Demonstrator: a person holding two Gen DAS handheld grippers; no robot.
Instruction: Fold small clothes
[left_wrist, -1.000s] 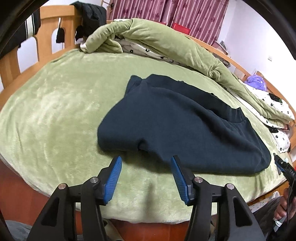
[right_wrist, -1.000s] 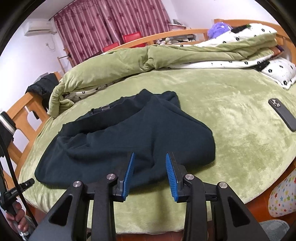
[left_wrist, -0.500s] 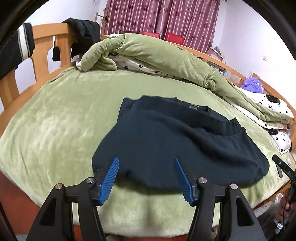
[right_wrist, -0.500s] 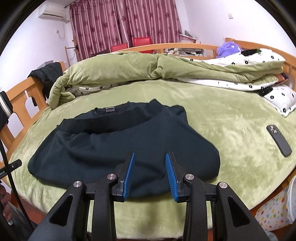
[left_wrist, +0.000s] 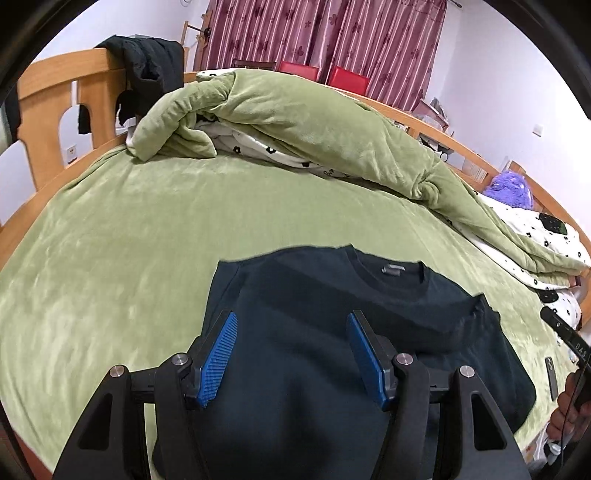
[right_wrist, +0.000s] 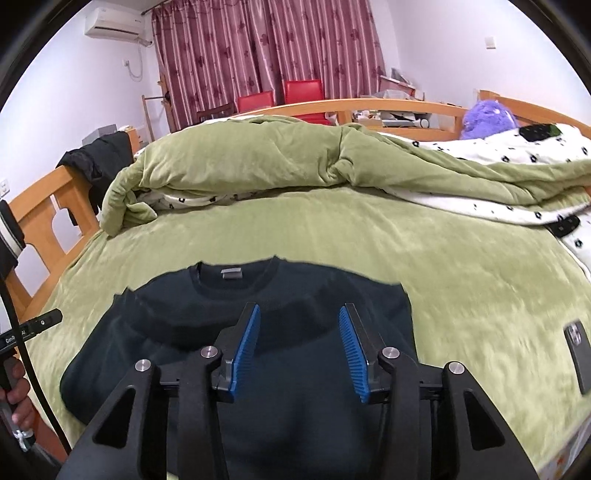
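I see the dark shirt (left_wrist: 332, 332) lying on the green bed (left_wrist: 129, 240), folded. My left gripper (left_wrist: 291, 354) is released above it; my right gripper (right_wrist: 299, 350) is opening, with nothing between the jaws.

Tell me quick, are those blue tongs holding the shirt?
Left tongs: open, holding nothing, over the shirt.
Right tongs: opening, nothing between them, over the shirt too.
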